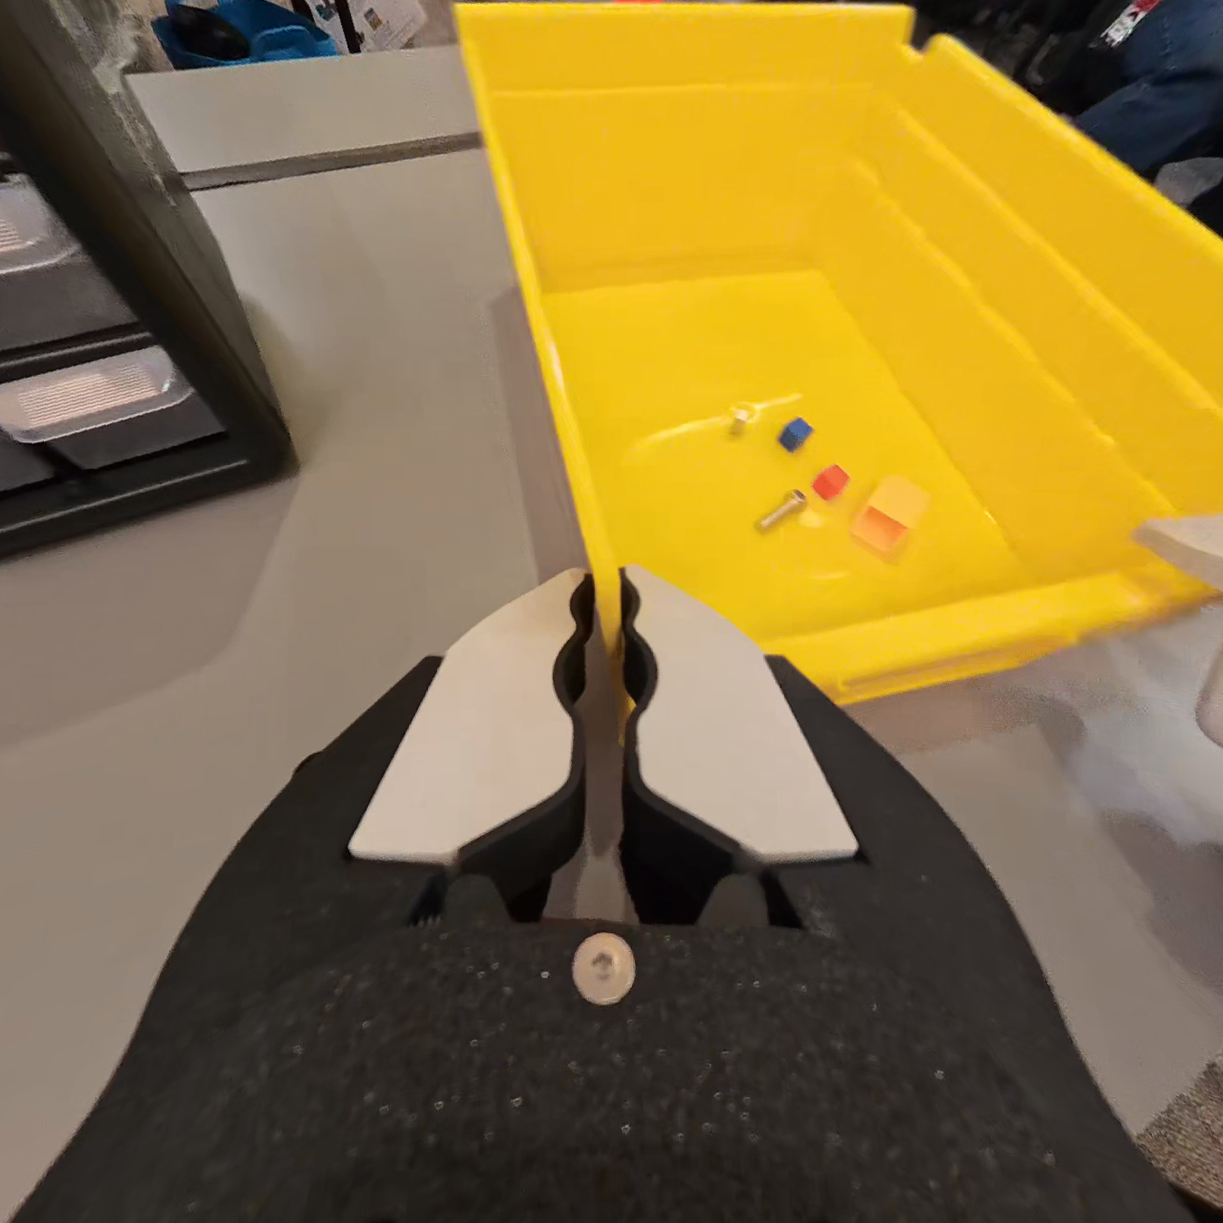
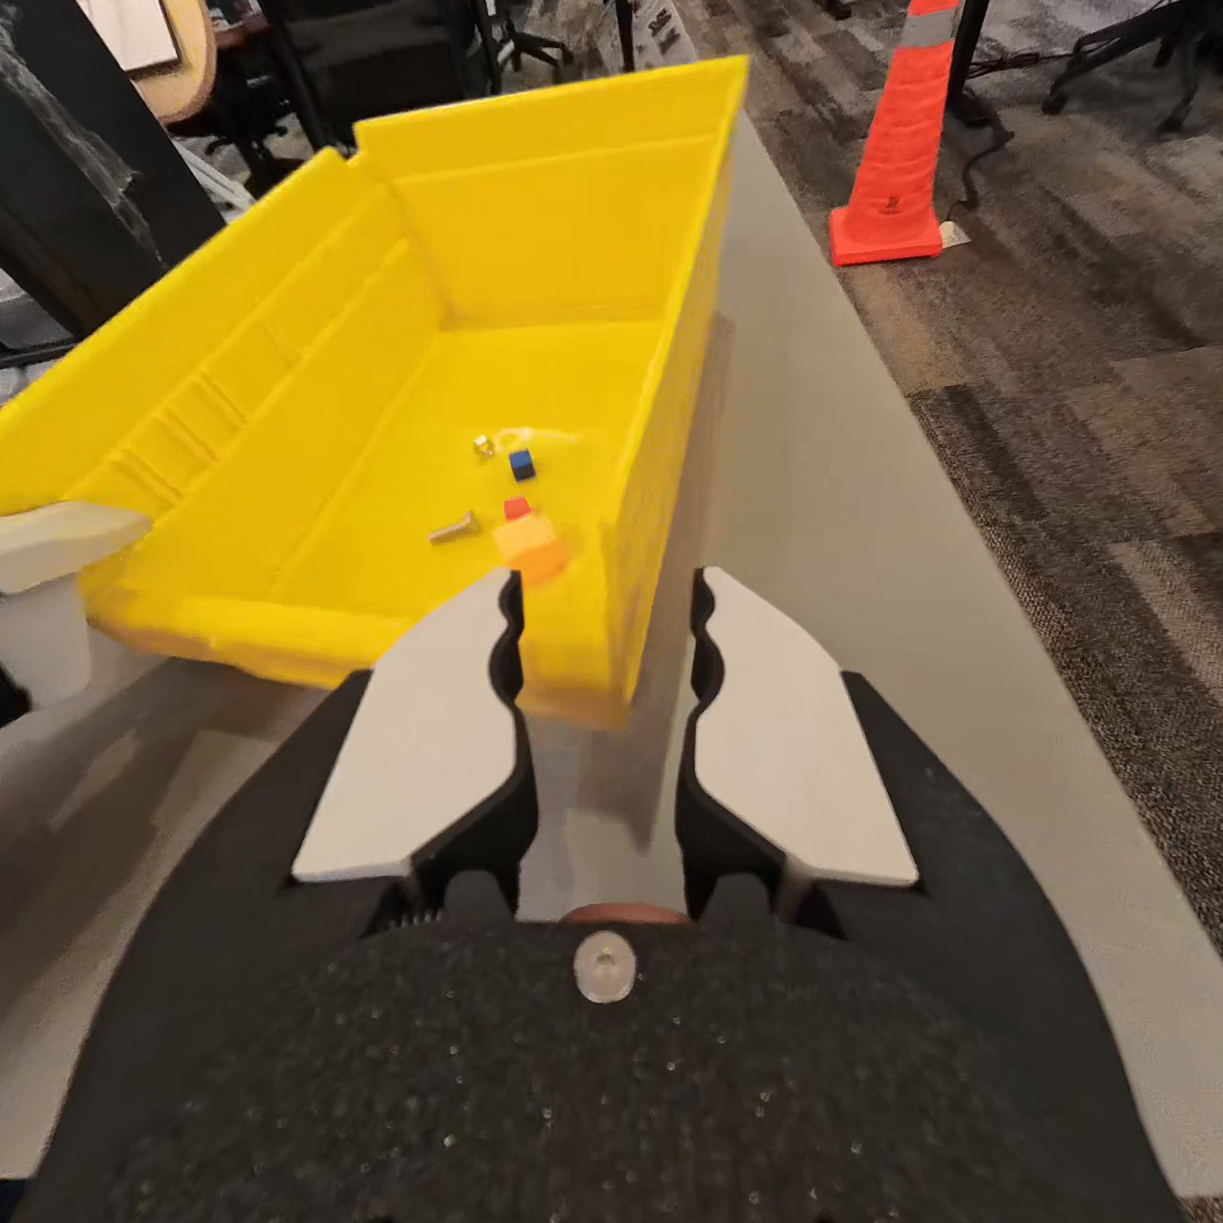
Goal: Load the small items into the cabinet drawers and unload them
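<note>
- The left gripper [image 1: 607, 582] hovers at the yellow bin's [image 1: 662, 165] near left corner, jaws nearly pressed together, empty; it could knock the wall.
- The right gripper [image 2: 605, 586], jaws spread and empty, straddles the bin's right wall and risks snagging it.
- On the bin floor, toward its near end, the orange block [image 2: 533, 546] touches the red cube [image 2: 516, 508], so one pinch might drag both; the bolt [image 2: 453, 529] could roll.
- The cabinet [image 1: 132, 397] stands at the table's left edge, its drawers looking closed.

I count 1 yellow bin [image 1: 695, 198], 3 cubes [image 1: 830, 481], 1 bolt [image 1: 781, 510], 1 small metal nut [image 1: 739, 419], 1 drawer cabinet [image 1: 99, 331].
</note>
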`<move>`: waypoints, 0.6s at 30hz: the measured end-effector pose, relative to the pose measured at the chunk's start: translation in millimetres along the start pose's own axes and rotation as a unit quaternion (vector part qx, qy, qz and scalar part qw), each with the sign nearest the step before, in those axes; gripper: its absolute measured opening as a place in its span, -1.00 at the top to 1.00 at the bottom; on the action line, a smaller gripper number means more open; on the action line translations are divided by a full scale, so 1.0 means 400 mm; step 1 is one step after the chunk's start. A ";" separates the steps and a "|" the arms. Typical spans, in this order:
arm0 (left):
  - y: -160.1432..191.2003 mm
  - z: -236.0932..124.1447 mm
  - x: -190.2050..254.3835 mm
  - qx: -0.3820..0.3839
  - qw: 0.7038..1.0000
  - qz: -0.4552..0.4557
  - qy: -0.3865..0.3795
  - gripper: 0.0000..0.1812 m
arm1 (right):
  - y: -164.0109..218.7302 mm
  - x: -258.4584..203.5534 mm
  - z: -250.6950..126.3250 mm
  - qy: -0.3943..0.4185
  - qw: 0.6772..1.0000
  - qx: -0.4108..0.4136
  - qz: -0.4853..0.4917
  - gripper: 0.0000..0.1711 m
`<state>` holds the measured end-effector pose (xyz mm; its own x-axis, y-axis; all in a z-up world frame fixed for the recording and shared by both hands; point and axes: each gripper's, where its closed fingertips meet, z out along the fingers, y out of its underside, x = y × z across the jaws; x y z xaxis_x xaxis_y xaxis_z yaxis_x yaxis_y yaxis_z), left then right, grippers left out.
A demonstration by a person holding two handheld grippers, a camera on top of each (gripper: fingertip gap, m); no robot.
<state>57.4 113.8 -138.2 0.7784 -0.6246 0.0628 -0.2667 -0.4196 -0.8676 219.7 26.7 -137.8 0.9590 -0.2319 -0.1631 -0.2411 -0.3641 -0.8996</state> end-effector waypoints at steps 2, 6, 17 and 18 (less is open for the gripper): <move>0.009 -0.027 0.001 0.001 1.000 0.007 0.012 0.95 | 0.009 -0.031 -0.007 -0.012 1.000 -0.010 0.002 0.46; 0.026 -0.117 -0.004 0.004 0.999 0.045 0.021 0.97 | 0.022 -0.061 -0.140 0.071 0.997 -0.029 0.029 0.88; 0.183 -0.524 -0.250 0.010 0.997 0.052 -0.061 0.97 | 0.158 -0.461 -0.307 -0.009 0.999 -0.031 -0.036 0.89; 0.195 -0.551 -0.289 0.014 0.996 0.045 -0.080 0.97 | 0.166 -0.505 -0.294 -0.025 0.998 -0.033 -0.042 0.89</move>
<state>-178.7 8.1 -104.1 0.8331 -0.5452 -0.0934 -0.3257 -0.3469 -0.8795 -7.7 -56.7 -116.8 0.9819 -0.1543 -0.1098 -0.1678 -0.4399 -0.8822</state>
